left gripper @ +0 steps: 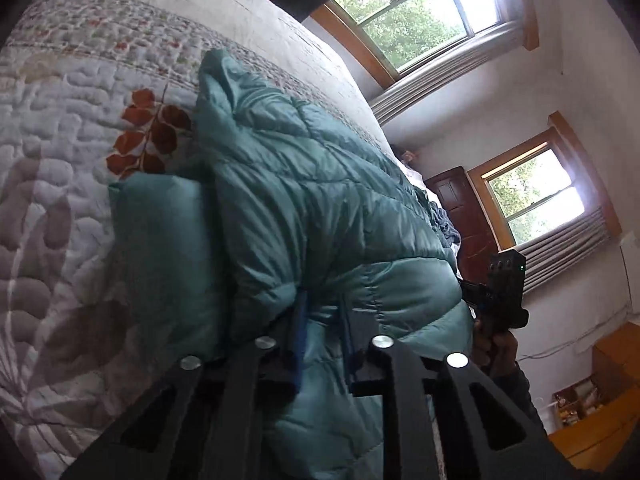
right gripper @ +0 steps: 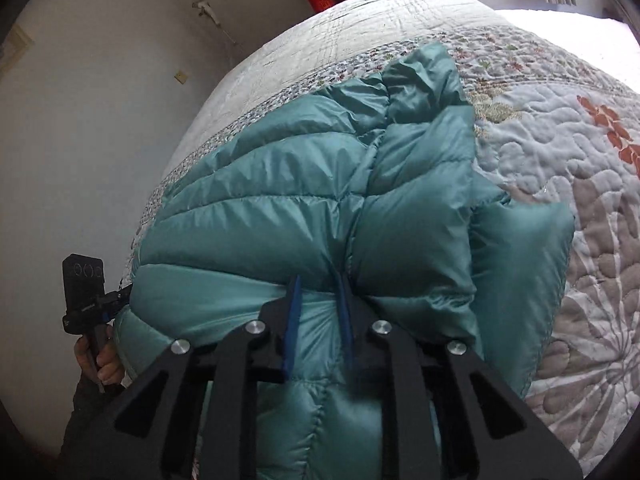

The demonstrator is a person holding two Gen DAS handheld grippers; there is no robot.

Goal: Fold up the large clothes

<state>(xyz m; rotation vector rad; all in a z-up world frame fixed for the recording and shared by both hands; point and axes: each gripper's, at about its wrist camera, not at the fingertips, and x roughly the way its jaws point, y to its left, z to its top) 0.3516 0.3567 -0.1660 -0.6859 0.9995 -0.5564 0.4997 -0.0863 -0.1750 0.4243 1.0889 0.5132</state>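
A teal quilted puffer jacket lies bunched on a bed, its near edge lifted. My left gripper is shut on a fold of that edge, blue pads pressed into the fabric. In the right wrist view the same jacket spreads away over the bed, and my right gripper is shut on another fold of its near edge. Each view shows the other gripper beside the jacket: the right one held by a hand, the left one likewise. A sleeve sticks out to the right.
The bed carries a white quilt with rust leaf prints and a floral band. Two windows with grey curtains stand behind. A dark wooden door and an orange shelf are at right. A white wall lies left of the bed.
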